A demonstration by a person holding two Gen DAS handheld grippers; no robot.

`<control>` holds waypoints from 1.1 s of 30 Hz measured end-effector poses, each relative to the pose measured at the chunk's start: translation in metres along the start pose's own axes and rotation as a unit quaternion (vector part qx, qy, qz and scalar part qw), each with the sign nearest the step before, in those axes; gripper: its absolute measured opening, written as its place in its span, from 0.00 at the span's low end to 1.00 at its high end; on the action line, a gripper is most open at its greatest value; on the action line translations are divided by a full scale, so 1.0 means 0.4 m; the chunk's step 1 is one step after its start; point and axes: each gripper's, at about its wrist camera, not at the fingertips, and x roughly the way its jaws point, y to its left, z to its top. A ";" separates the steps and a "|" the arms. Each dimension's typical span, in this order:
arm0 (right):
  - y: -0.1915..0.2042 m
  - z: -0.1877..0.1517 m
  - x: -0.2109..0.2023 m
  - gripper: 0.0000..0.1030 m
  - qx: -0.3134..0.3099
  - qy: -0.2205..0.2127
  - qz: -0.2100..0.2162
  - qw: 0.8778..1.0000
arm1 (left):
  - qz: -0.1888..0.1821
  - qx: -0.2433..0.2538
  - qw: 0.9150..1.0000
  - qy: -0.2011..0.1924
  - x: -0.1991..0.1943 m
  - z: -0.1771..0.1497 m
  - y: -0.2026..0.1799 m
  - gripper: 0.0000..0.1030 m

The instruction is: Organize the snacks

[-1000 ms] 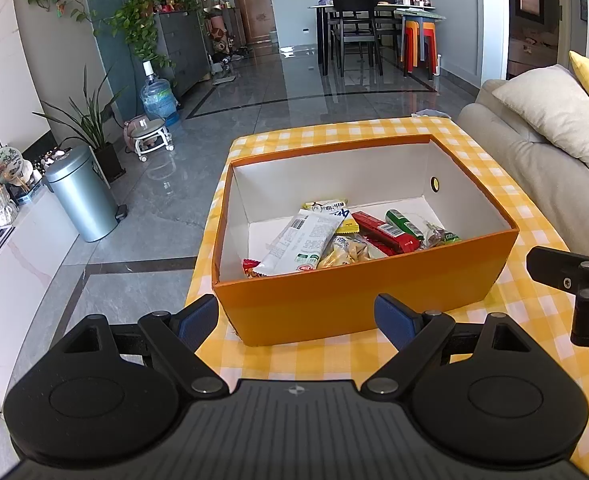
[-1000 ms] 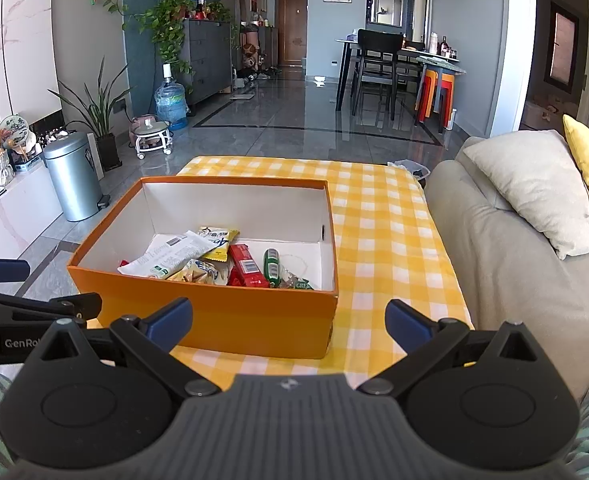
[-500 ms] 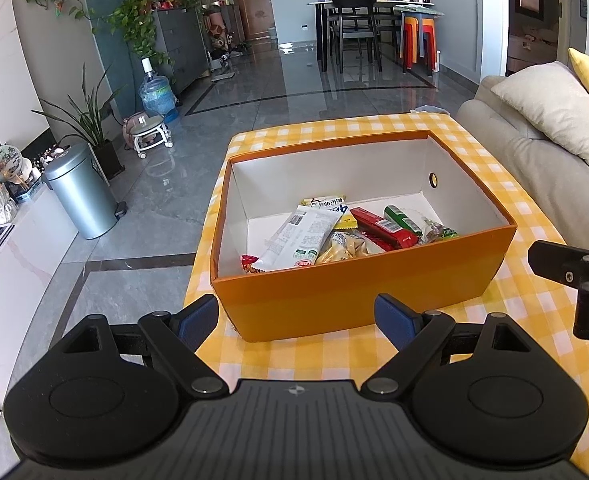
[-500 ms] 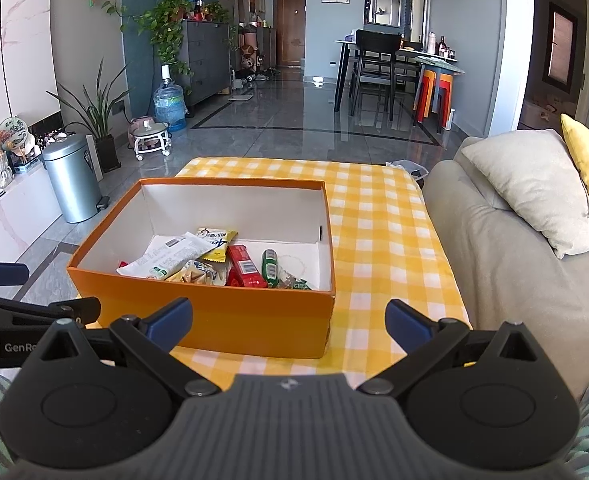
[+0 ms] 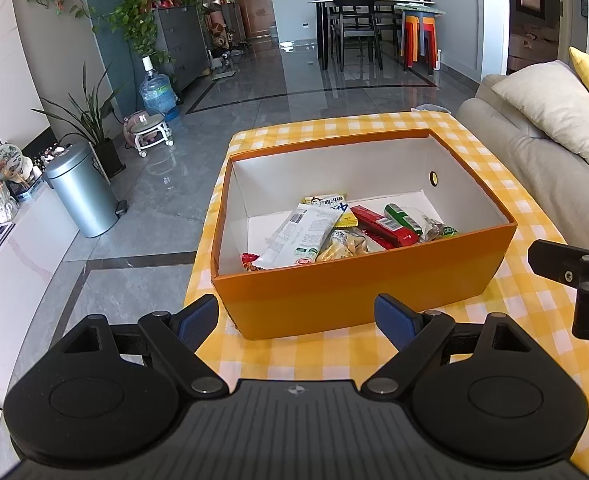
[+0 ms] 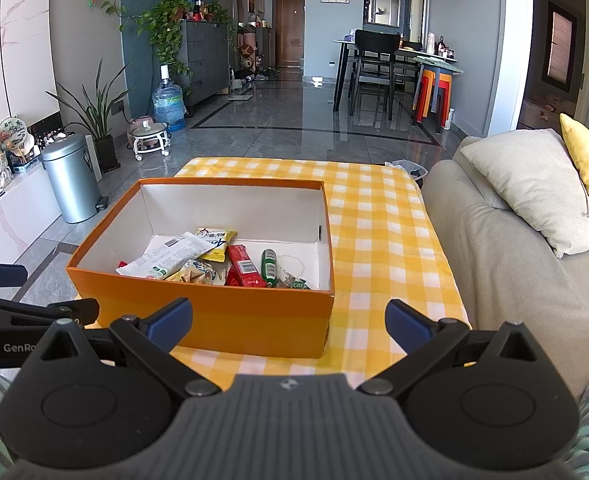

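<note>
Both tongs (image 5: 296, 316) (image 6: 288, 320) barely shifted, spread empty before orange box (image 6: 214, 320); "GenRo" legible.

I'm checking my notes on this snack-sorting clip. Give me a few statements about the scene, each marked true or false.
1. Both grippers have their jaws spread, holding nothing. True: left gripper, right gripper.
2. The orange box has its lid on. False: it is open at the top.
3. The snacks lie inside the box. True: among them a white wrapper and a red bar.
4. The box stands on bare wood. False: it stands on a yellow checked tablecloth.
5. The green packet lies outside the box. False: it lies inside, beside the red bar.
</note>
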 end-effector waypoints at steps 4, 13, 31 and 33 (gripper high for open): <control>-0.001 0.000 0.000 0.96 0.000 0.001 0.000 1.000 | -0.001 0.000 1.000 0.000 0.000 -0.001 -0.001 1.00; -0.002 -0.001 0.000 0.96 0.000 0.001 0.000 1.000 | -0.003 -0.001 1.000 0.000 -0.002 -0.002 0.000 1.00; -0.009 -0.011 0.000 0.96 0.003 0.007 -0.002 1.000 | -0.014 0.002 1.000 0.000 -0.010 0.007 -0.019 1.00; -0.009 -0.011 0.000 0.96 0.003 0.008 -0.002 1.000 | -0.014 0.001 1.000 -0.003 -0.011 0.007 -0.018 0.99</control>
